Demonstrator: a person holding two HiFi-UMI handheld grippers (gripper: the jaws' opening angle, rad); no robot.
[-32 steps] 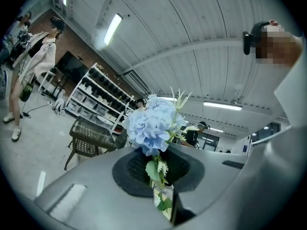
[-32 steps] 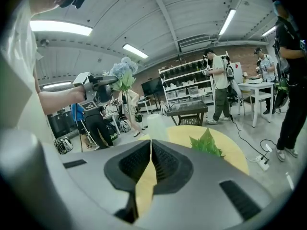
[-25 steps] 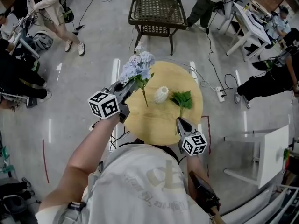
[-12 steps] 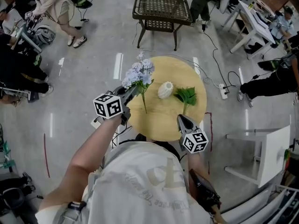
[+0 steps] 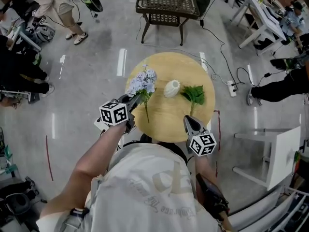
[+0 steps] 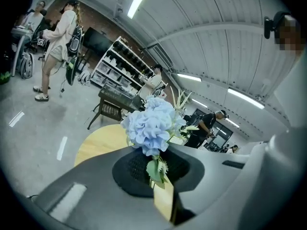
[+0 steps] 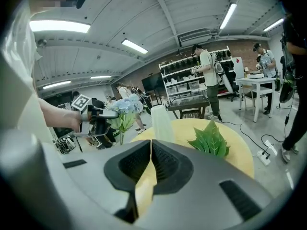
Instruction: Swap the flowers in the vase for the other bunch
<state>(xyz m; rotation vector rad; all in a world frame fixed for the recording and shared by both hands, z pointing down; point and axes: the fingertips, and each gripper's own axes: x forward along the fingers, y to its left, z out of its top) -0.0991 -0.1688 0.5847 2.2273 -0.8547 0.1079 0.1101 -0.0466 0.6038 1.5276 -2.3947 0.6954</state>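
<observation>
A blue hydrangea (image 5: 143,81) hangs over the left part of the round wooden table (image 5: 166,122), its stem pointing down. My left gripper (image 5: 136,99) is shut on that stem; in the left gripper view the bloom (image 6: 153,126) stands just beyond the closed jaws. A white vase (image 5: 172,87) stands at the table's middle with nothing in it. To its right a bunch of green leaves (image 5: 194,94) lies flat. My right gripper (image 5: 187,120) is shut and holds nothing, near the table's front edge below the leaves. The right gripper view shows the vase (image 7: 160,123) and leaves (image 7: 211,139) ahead.
A dark wicker side table (image 5: 166,1) stands beyond the round table. A power strip (image 5: 232,88) with cables lies on the floor at the right. White furniture (image 5: 270,153) stands at the right. People sit and stand at the far left and right.
My left gripper has come down with the hydrangea, closer to the tabletop at the left of the vase. The right gripper has stayed where it was.
</observation>
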